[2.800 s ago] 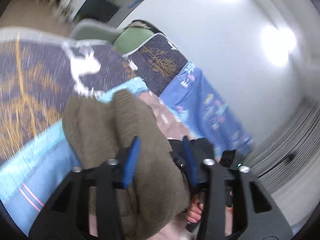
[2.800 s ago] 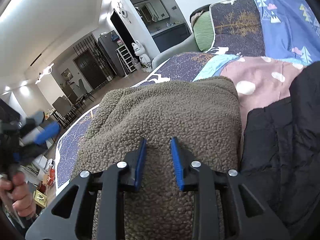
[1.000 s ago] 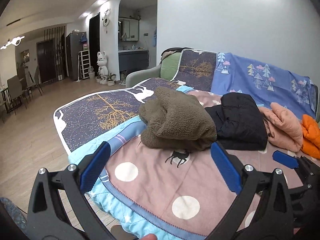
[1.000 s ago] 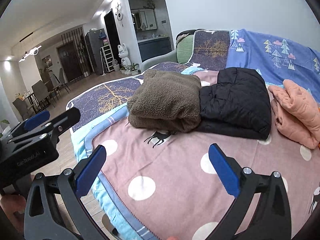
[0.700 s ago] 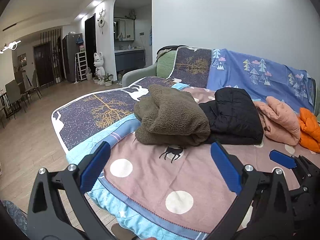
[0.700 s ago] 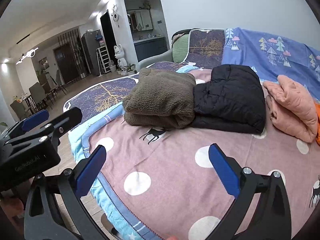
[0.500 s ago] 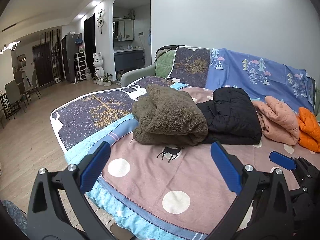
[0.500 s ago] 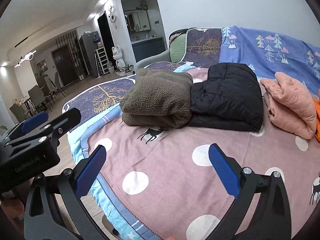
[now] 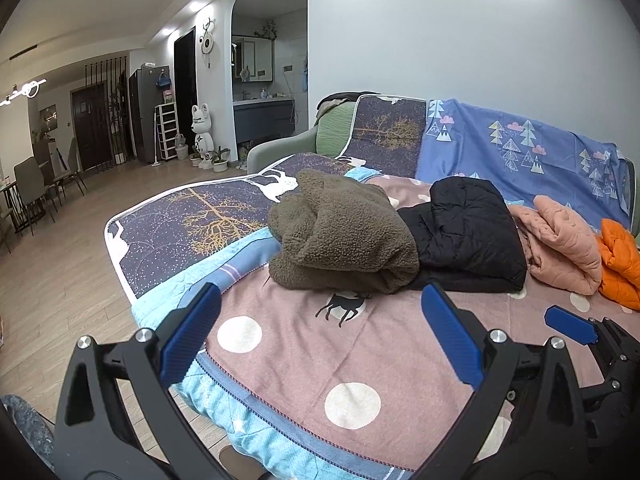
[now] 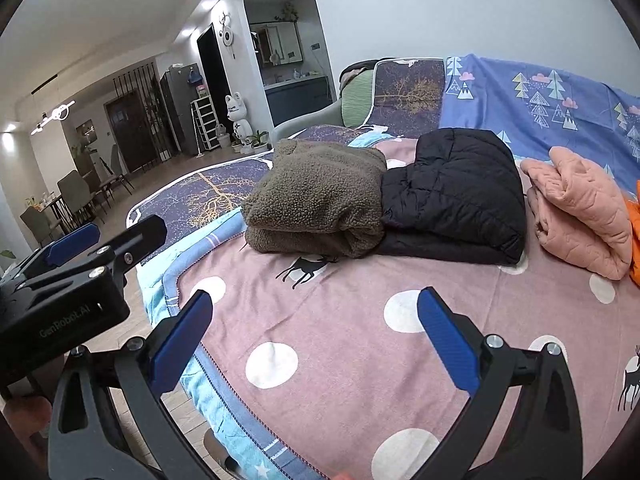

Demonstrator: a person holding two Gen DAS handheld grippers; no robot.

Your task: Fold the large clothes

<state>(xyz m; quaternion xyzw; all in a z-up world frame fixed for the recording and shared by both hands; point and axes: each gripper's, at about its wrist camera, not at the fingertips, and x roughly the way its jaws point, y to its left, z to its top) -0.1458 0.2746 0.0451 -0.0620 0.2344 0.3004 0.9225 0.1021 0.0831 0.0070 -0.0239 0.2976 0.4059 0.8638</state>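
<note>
Folded clothes lay in a row on the pink dotted blanket [image 9: 304, 364] well beyond both grippers, none of them touched. The left gripper [image 9: 320, 336] hung over the blanket's near edge with its jaws spread wide and empty; the right gripper [image 10: 316, 340] was likewise wide apart and held nothing. Nearest in the row sat the brown fleece bundle [image 9: 340, 236], its rolled fold facing the grippers and its long axis running away toward the sofa back. Touching its right side lay the black quilted jacket [image 10: 452, 192], then the peach garment [image 10: 580, 212]. The left view showed the whole orange piece [image 9: 618, 268] at the row's end; the right view caught only its edge but showed the left gripper's body from the side.
</note>
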